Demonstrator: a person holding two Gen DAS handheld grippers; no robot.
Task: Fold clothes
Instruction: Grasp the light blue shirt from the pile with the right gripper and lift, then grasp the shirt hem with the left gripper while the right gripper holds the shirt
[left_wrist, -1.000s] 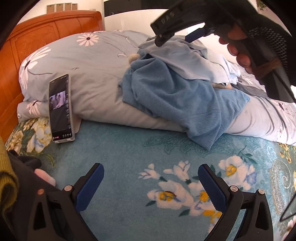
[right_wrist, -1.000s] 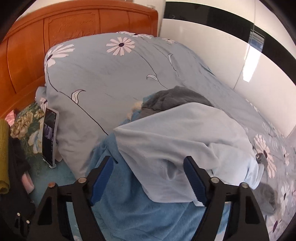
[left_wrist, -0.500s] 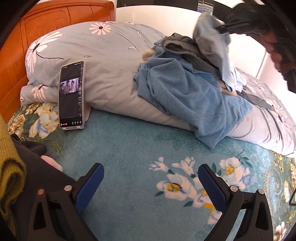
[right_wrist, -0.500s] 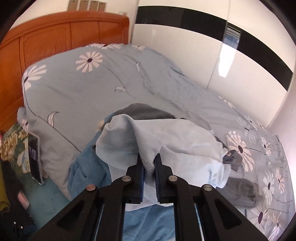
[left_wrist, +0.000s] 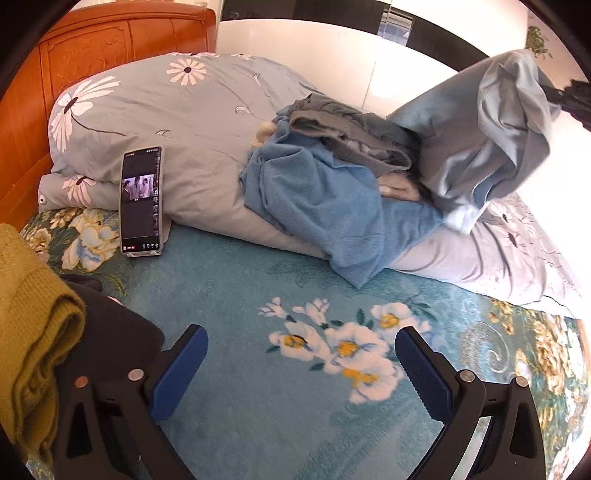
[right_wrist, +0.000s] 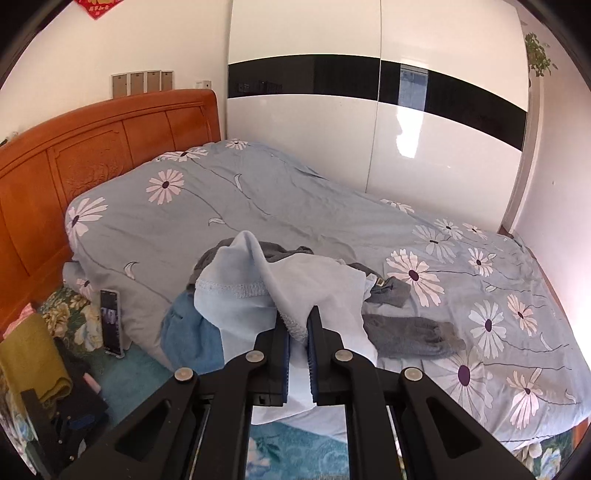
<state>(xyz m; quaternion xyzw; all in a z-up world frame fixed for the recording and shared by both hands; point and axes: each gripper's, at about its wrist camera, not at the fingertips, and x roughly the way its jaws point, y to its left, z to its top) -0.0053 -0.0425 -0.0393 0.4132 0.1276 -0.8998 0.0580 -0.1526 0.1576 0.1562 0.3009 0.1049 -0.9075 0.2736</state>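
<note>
our right gripper (right_wrist: 297, 325) is pinched tight on a hemmed edge of the pale blue shirt (right_wrist: 295, 280), and the cloth hangs lifted above the pile of clothes. from the left wrist view we see that same shirt (left_wrist: 480, 133) raised at the upper right, its lower part trailing down toward the pile, with the dark tip of the right gripper (left_wrist: 569, 99) at its top edge. our left gripper (left_wrist: 301, 365) is spread wide with nothing between its blue pads, over the bare blanket.

under the lifted shirt lie a blue towelling garment (left_wrist: 325, 206) draped down the front of the quilt, and a grey garment (left_wrist: 351, 129) bunched on top of it. another grey piece (right_wrist: 410, 336) lies flat on the quilt to the right of the pile. a phone (left_wrist: 141, 201) stands upright leaning against the quilt's left end, its screen lit. at the far left sit a mustard knitted thing (left_wrist: 33, 332) and something black beside it, close by our left gripper.

the surface in front is a teal blanket with flowers (left_wrist: 258, 406). behind it lies a thick folded grey-blue quilt with white daisies (right_wrist: 295, 192), running the bed's length. an orange wooden headboard (right_wrist: 92, 147) stands at the left, and a glossy white wardrobe with a black band (right_wrist: 369, 110) lines the far wall.
</note>
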